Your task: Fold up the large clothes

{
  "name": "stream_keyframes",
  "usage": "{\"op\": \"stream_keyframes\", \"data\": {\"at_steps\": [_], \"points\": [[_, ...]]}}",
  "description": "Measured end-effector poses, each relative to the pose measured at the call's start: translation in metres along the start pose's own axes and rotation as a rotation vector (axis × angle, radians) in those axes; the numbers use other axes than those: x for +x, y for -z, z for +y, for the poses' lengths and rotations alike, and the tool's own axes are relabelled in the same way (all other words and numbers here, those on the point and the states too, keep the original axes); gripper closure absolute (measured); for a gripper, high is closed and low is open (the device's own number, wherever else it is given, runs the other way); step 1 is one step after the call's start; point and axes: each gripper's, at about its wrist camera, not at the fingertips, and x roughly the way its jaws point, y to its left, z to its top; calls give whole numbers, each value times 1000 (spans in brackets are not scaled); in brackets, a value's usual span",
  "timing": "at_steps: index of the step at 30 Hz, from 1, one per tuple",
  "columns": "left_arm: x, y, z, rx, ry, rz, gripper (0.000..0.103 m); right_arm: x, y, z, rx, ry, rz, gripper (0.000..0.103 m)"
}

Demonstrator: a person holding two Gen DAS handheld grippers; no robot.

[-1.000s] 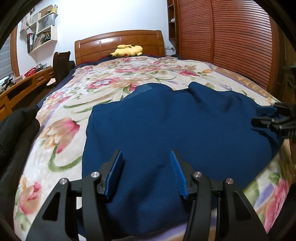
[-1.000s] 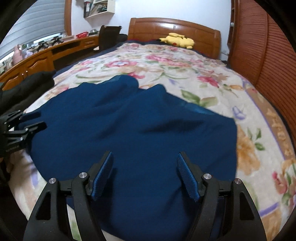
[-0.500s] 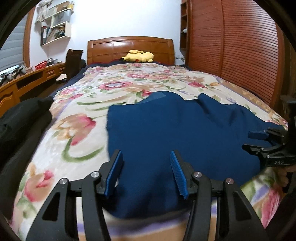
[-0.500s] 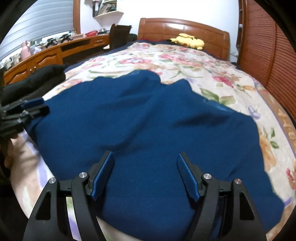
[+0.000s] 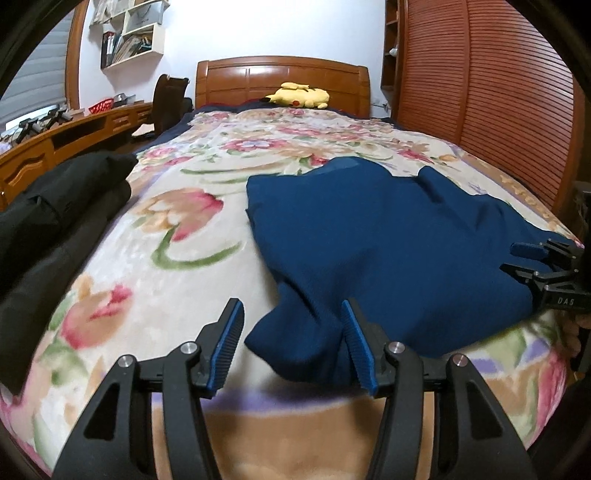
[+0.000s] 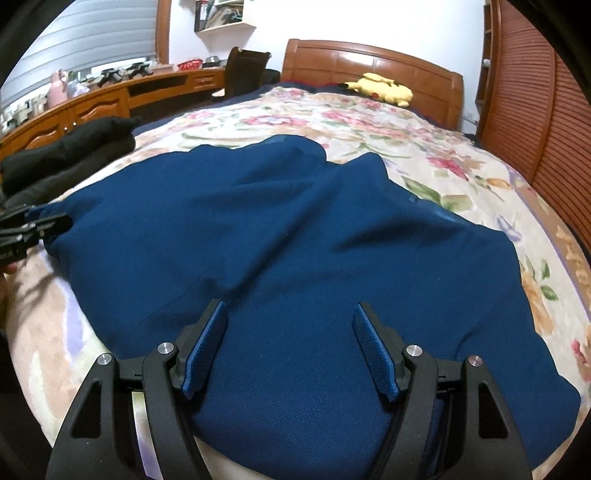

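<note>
A bed (image 5: 177,236) with a floral cover fills most of both views, and a wooden headboard (image 5: 282,79) is seen at its far end. A dark blue garment (image 6: 288,236) is spread flat on the near half of the bed, toward the right in the left wrist view; its near left corner (image 5: 295,347) hangs bunched at the near edge. Black clothes (image 5: 51,218) are piled at the bed's left edge. A wooden table (image 6: 110,99) is set along the left wall, with small items on it too blurred to name. A wall shelf (image 5: 129,35) holding books is fixed above it. A red basket (image 5: 99,107) is seen on the table; its contents cannot be made out. A yellow plush (image 5: 299,96) lies by the headboard.

The left gripper (image 5: 291,347) is held low at the near edge, jaws spread, with the garment's corner between them but not pinched. The right gripper (image 6: 290,350) is held over the garment's near part, jaws spread and gripping nothing. On the right gripper's body, as seen from the left wrist, the letters "DAS" (image 5: 565,302) are read.
</note>
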Motion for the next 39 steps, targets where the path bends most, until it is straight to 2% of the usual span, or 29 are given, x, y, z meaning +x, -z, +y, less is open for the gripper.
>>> {"op": "stream_keyframes", "data": {"at_steps": [8, 12, 15, 17, 20, 23, 28, 29, 30, 35, 39], "points": [[10, 6, 5, -37, 15, 55, 45, -2, 1, 0, 2, 0, -10, 30], [13, 4, 11, -85, 49, 77, 45, -8, 0, -6, 46, -46, -26, 30], [13, 4, 13, -98, 65, 80, 45, -13, 0, -10, 75, -120, -25, 30], [13, 4, 13, -104, 71, 83, 46, -15, 1, -6, 62, -116, -23, 30], [12, 2, 13, -110, 89, 93, 54, -14, 3, -1, 29, -103, -13, 30], [11, 0, 6, -79, 70, 99, 60, -11, 5, -3, 37, -114, -5, 30], [10, -10, -6, -41, 62, 121, 84, -9, 7, -1, 28, -108, 3, 30], [8, -14, -10, -26, 52, 120, 92, -8, 8, 0, 20, -104, 6, 30], [1, -19, -15, -15, 39, 98, 96, -9, 8, -1, 20, -107, 4, 30], [-30, -51, -39, 26, -2, 37, 99, -18, 12, -11, 50, -133, -21, 30], [-45, -84, -66, 86, -10, 3, 99, -40, 13, -27, 65, -89, -59, 30]]}}
